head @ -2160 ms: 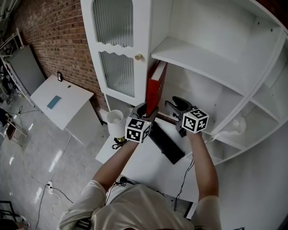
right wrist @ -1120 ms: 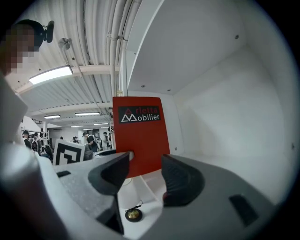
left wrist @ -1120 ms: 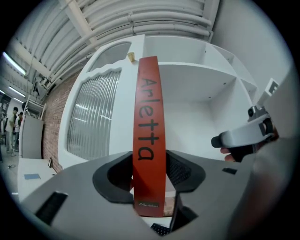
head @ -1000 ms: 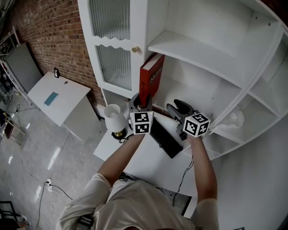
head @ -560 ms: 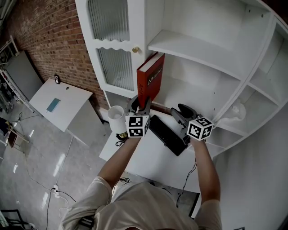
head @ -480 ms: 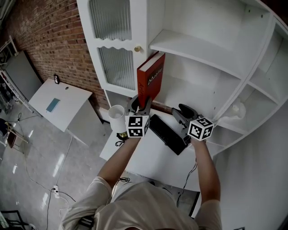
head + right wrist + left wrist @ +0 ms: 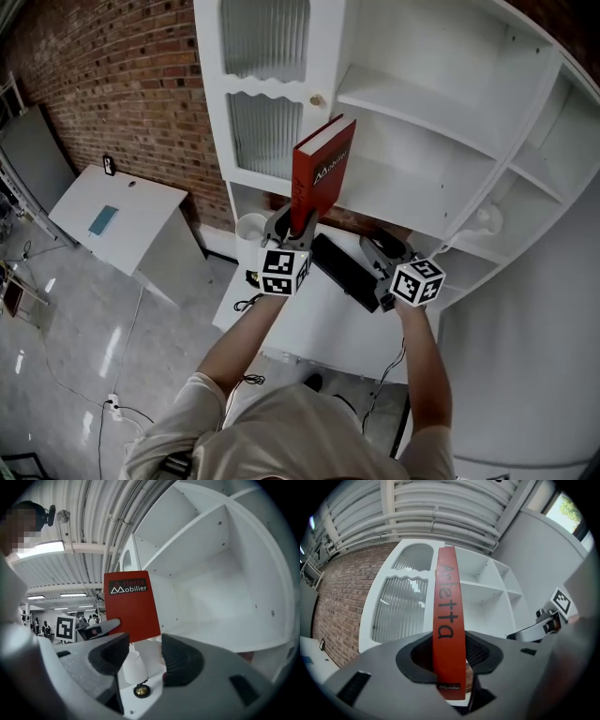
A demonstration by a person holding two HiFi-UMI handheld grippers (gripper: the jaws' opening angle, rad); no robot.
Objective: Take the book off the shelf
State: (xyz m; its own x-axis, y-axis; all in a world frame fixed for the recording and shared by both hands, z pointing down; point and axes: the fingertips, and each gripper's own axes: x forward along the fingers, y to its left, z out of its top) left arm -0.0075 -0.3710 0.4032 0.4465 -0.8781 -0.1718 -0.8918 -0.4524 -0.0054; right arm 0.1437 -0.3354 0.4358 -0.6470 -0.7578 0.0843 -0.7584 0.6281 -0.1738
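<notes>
A red book with "Mobilier" on its cover stands upright in the air, in front of the white shelf unit. My left gripper is shut on the bottom of its spine. In the left gripper view the spine sits between the two pads of the left gripper, whose jaws have just been closing on it. My right gripper is to the right of the book, open and holding nothing. Its view shows the book's cover beyond the gap between the jaws of the right gripper.
A black keyboard and a small white lamp lie on the white desk below the shelf. A glass-fronted cabinet door stands left of the book. A low white table is at far left by the brick wall.
The book has come out of the shelf with my left gripper and now hangs in front of it. My right gripper has drawn back from the shelf, still open.
</notes>
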